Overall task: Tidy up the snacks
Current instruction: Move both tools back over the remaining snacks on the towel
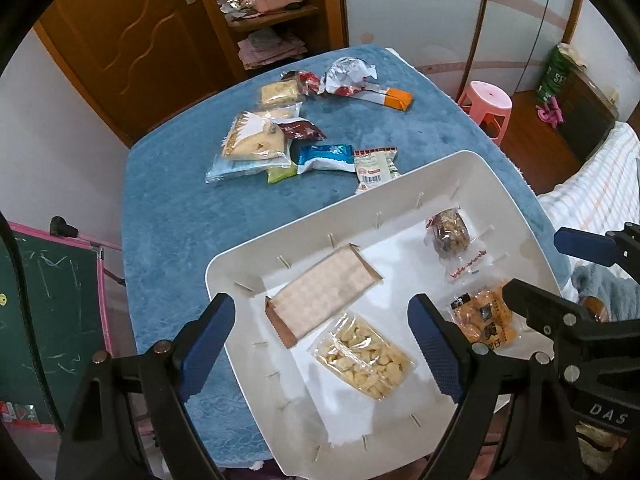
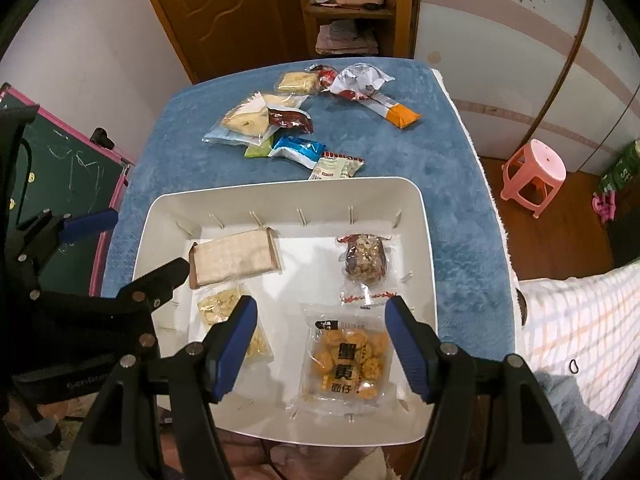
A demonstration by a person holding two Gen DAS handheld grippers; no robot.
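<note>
Right wrist — blue tablecloth [image 2: 440, 168], wooden door [image 2: 224, 12]

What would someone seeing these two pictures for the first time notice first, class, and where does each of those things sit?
The white tray at the near edge of the blue table cover draws the eye first; four snack packs lie in it, the brightest an orange biscuit pack at its near right. Beyond the tray, a loose heap of unsorted snacks lies on the cover. The left gripper and right gripper hang open over the tray, holding nothing.
</note>
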